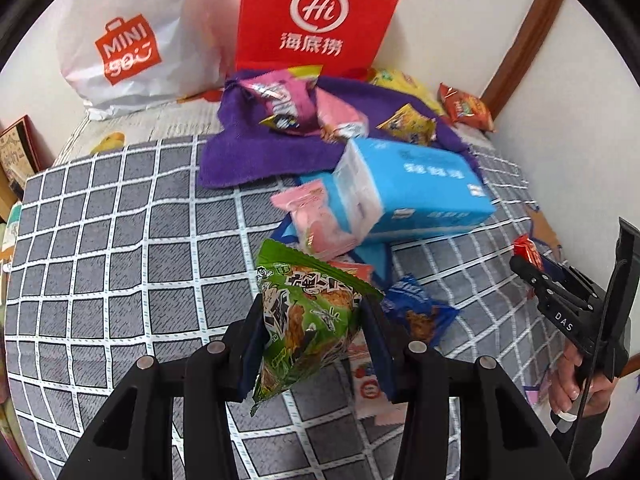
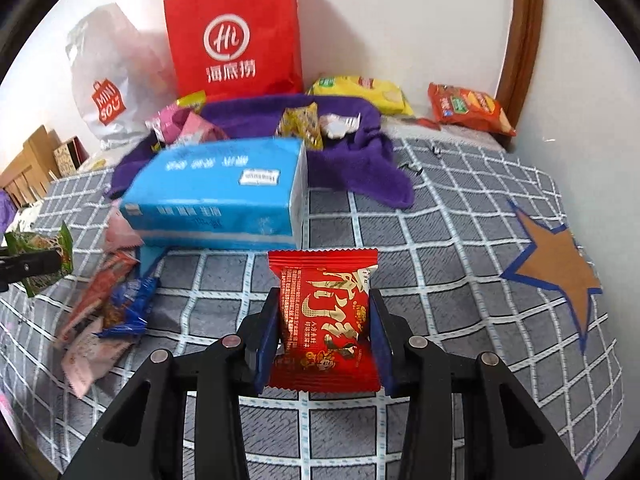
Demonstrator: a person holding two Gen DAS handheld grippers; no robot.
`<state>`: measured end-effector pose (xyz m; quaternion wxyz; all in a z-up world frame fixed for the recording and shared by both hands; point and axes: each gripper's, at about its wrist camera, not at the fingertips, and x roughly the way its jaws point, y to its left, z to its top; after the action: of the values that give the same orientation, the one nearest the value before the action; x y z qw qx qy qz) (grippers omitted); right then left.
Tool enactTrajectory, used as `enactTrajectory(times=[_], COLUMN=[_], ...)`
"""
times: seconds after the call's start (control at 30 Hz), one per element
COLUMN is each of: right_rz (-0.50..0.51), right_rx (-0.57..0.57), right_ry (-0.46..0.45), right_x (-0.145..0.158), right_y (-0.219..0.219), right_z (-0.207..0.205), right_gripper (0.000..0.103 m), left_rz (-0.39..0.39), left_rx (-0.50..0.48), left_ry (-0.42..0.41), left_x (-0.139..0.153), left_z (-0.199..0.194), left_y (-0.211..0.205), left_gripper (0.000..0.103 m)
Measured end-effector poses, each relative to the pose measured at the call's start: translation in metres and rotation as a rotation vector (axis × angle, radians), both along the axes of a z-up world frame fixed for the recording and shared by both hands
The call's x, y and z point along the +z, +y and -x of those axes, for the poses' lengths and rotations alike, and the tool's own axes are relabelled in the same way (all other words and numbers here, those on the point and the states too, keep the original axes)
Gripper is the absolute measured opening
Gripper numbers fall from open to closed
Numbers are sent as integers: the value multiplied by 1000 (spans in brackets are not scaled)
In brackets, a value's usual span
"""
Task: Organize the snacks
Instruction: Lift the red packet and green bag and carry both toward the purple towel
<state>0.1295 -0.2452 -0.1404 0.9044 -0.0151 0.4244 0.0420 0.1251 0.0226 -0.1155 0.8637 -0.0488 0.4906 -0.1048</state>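
My left gripper (image 1: 312, 344) is shut on a green snack packet (image 1: 308, 320) and holds it above the checked grey cloth (image 1: 120, 260). My right gripper (image 2: 324, 340) is shut on a red snack packet (image 2: 326, 320), also above the cloth. The right gripper shows at the right edge of the left wrist view (image 1: 560, 296); the left one with its green packet (image 2: 40, 256) shows at the left edge of the right wrist view. A blue tissue box (image 2: 216, 204) lies behind. Pink, blue and red packets (image 2: 108, 312) lie in a loose heap beside it.
A purple towel (image 2: 352, 160) with several packets on it lies behind the box. A red paper bag (image 2: 236, 36) and a white Miniso bag (image 2: 108, 92) stand against the wall. Yellow (image 2: 368, 92) and orange (image 2: 468, 108) chip bags lie at the back right. A brown star (image 2: 556, 268) marks the cloth.
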Motion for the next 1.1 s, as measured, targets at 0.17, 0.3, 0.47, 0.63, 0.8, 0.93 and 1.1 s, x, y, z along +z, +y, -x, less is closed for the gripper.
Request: enactTrajectory(times=[0.17,0.3,0.47,0.63,0.8,0.93,1.1], right_rz=[1,4,23,18,-3,-8,1], right_rx=[11,31,41,34,30,40,50], right_ry=[-21,-47,-82,-114,-121,-105,-105], right_x=[23,44,68,86,96,100,102], right_y=[2,6,11,13,12,15,18], right_z=[0,-4,-13,-21,-29,-40,-56], right_gripper=[41,41,41,41,41,41,41], left_rz=[26,26,44,83,77,79,67], left_rx=[-27,-55,-79,-92,-97,-96,-98], left_ry=[-26,-55,-83,-93,-114,-119,-131], left_x=[21,39,62,79,90,94,101], left_z=[-1,-7,-18,-27,-37,-46,-58], left_y=[-9,-22,-33,-40,-46,-49,-50], left_gripper=[44,44,44,44,44,44,44])
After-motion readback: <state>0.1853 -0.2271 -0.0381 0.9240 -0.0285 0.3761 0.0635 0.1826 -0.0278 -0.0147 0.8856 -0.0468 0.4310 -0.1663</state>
